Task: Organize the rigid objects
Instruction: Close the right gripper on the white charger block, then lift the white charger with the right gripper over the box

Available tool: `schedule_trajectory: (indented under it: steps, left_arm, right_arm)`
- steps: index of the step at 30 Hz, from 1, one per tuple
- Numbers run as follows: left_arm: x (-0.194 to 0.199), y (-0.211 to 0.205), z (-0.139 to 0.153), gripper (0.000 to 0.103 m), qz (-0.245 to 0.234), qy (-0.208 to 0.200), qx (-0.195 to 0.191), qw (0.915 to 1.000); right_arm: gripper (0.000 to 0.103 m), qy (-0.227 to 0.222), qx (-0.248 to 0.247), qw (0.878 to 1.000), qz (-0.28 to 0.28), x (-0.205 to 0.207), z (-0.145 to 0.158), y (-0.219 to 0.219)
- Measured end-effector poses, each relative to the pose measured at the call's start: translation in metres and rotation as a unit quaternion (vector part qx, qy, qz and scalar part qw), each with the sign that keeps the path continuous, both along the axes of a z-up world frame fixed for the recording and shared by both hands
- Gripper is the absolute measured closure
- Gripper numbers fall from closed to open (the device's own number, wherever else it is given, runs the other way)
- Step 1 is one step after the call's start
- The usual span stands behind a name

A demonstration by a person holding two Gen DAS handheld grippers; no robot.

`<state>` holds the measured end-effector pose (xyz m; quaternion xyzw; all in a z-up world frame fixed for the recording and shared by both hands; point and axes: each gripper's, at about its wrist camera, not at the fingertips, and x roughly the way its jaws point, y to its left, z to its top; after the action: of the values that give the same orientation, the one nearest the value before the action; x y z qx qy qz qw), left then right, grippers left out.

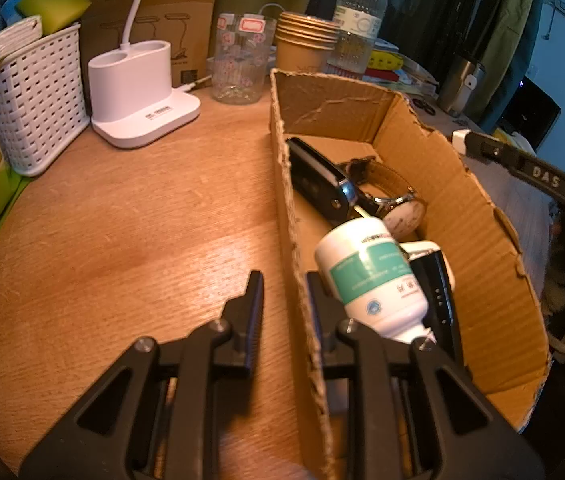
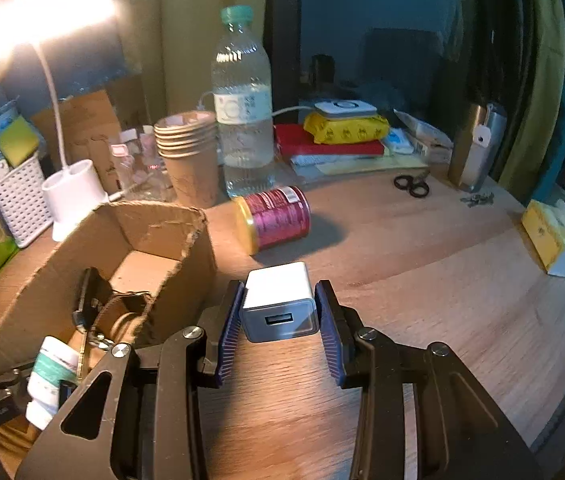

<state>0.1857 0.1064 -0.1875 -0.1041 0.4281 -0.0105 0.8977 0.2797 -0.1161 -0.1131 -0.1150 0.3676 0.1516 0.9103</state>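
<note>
My right gripper [image 2: 280, 286] is shut on a white USB charger [image 2: 278, 300] and holds it above the wooden table [image 2: 442, 280], just right of the torn cardboard box [image 2: 62, 264]. My left gripper [image 1: 285, 280] is shut on the box's near side wall [image 1: 302, 320], one finger outside and one inside. In the box [image 1: 462, 216] lie a black car key [image 1: 318, 176], a wristwatch [image 1: 402, 210], a white bottle with a green label [image 1: 370, 276] and a black strap [image 1: 438, 292]. A red can [image 2: 274, 216] lies on its side beyond the charger.
A water bottle [image 2: 242, 120], stacked paper cups [image 2: 188, 152], a white lamp base [image 1: 138, 96] and a white basket [image 1: 38, 104] stand behind the box. Scissors [image 2: 412, 186], keys [image 2: 478, 199], a steel tumbler [image 2: 476, 148] and a yellow tissue box [image 2: 552, 236] sit to the right.
</note>
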Motion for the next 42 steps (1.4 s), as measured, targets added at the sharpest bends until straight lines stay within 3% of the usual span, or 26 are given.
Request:
schedule_trajectory:
  steps: [25,42]
  left_arm:
    - [0.000,0.000,0.000,0.082,0.000,0.000,0.000,1.0000]
    - [0.000,0.000,0.000,0.082,0.000,0.000,0.000,1.0000]
  right_arm:
    - [0.064,-0.044,0.022,0.997,0.063,-0.046,0.042,0.032]
    - [0.064,-0.013,0.017,0.994,0.112,-0.061,0.019,0.069]
